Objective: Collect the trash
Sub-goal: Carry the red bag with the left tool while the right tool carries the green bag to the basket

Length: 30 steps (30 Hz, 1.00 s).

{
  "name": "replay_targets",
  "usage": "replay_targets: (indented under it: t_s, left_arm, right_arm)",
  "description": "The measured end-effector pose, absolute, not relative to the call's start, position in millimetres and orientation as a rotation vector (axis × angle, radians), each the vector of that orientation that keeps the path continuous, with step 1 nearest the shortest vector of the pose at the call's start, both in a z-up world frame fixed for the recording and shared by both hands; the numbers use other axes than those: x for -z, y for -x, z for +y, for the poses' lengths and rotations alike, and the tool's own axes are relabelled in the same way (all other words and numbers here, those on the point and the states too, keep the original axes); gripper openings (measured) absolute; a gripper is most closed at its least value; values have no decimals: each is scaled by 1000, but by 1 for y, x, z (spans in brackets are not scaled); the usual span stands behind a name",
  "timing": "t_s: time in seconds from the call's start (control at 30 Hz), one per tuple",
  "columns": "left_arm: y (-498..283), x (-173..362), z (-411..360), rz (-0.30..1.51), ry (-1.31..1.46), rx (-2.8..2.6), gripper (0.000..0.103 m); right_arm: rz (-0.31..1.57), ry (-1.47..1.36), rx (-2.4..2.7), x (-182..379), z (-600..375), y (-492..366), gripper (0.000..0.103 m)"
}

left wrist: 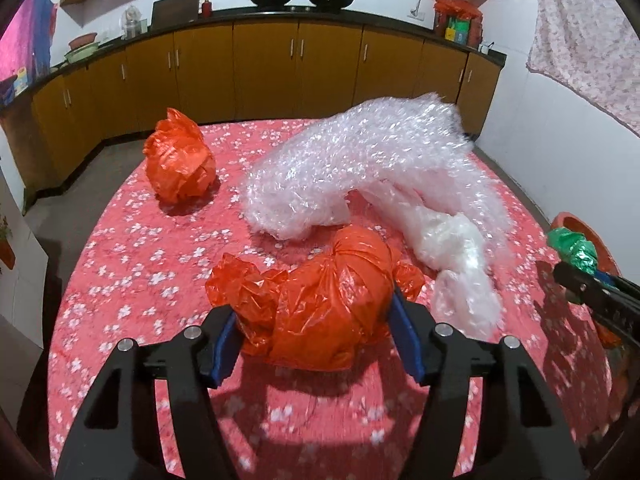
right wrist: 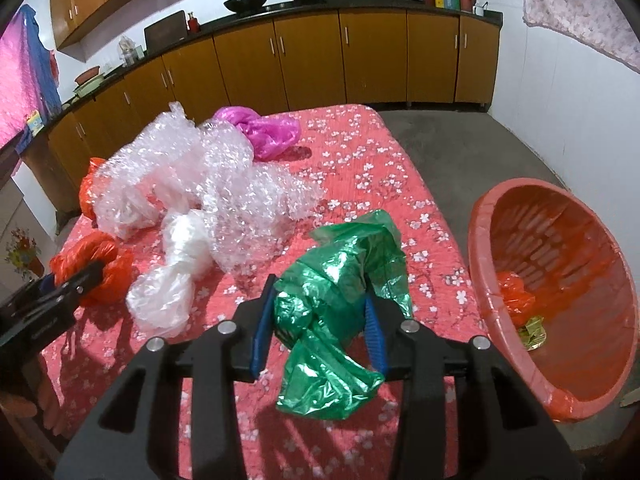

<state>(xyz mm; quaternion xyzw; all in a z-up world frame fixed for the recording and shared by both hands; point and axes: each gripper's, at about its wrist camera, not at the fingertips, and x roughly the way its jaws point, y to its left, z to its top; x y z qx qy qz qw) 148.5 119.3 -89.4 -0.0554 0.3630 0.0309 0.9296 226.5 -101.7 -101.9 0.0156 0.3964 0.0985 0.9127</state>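
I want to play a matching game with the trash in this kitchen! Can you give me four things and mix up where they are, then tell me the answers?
Things:
1. green bag
2. pink bag
3. bubble wrap
4. basket

Places:
A. on the floor beside the table
B. at the far end of the table
C. between the right gripper's blue pads
D. spread across the middle of the table

Pairs: 1-C, 2-B, 3-D, 4-A
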Motion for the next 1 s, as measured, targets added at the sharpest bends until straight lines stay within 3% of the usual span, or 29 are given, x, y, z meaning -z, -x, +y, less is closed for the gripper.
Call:
replay_targets:
  t_s: [0.6, 1.0]
  left_arm:
    - [-132, 16, 42, 575, 48, 121, 64]
    - [-150, 8, -44, 556, 24, 287, 64]
  right_arm:
    - [637, -90, -116, 41, -182, -166, 39]
    - [569, -148, 33, 26, -268, -142, 39]
